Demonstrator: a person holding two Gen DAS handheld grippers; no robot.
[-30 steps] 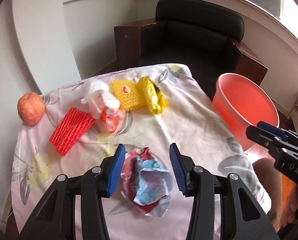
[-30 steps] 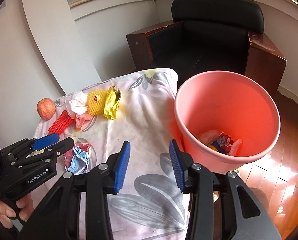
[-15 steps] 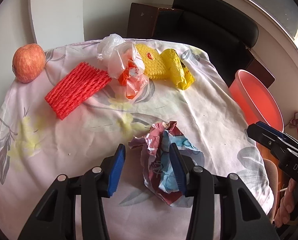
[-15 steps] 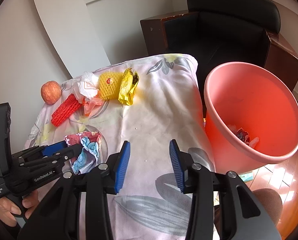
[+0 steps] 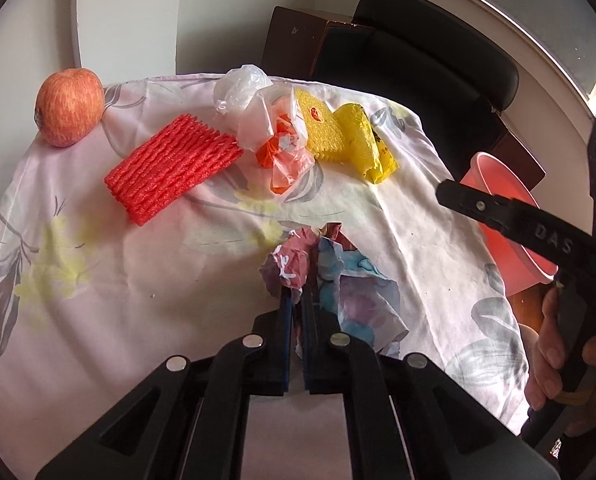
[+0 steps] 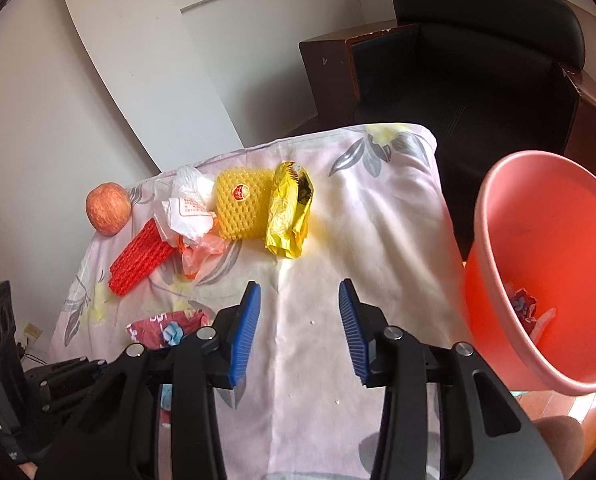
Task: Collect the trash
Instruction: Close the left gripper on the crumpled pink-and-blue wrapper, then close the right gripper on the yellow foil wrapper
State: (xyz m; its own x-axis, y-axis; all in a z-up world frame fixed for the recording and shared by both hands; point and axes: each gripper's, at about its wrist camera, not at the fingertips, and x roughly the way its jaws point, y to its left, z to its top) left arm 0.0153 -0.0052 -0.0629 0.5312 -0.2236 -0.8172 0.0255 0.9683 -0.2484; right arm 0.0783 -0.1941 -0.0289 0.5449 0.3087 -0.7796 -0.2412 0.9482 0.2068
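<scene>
A: What is shown in the left wrist view?

B: The left gripper is seen clamped on the crumpled red-and-blue printed wrapper, a fold being pinched between the pads after the jaws have just been closing. The wrapper is still lying on the floral cloth-covered table, at about six o'clock of the tabletop. At twelve o'clock a clear plastic bag, a red foam net sleeve, a yellow foam net and a yellow foil packet are lined up; a red apple is left at ten.

A: And the right wrist view?

B: The right gripper is held apart, with nothing between its pads, aimed towards the yellow foil packet at twelve o'clock, probably its next pick. The salmon-pink plastic bucket is kept at three o'clock beside the table, presumably so trash can be dropped straight in.
</scene>
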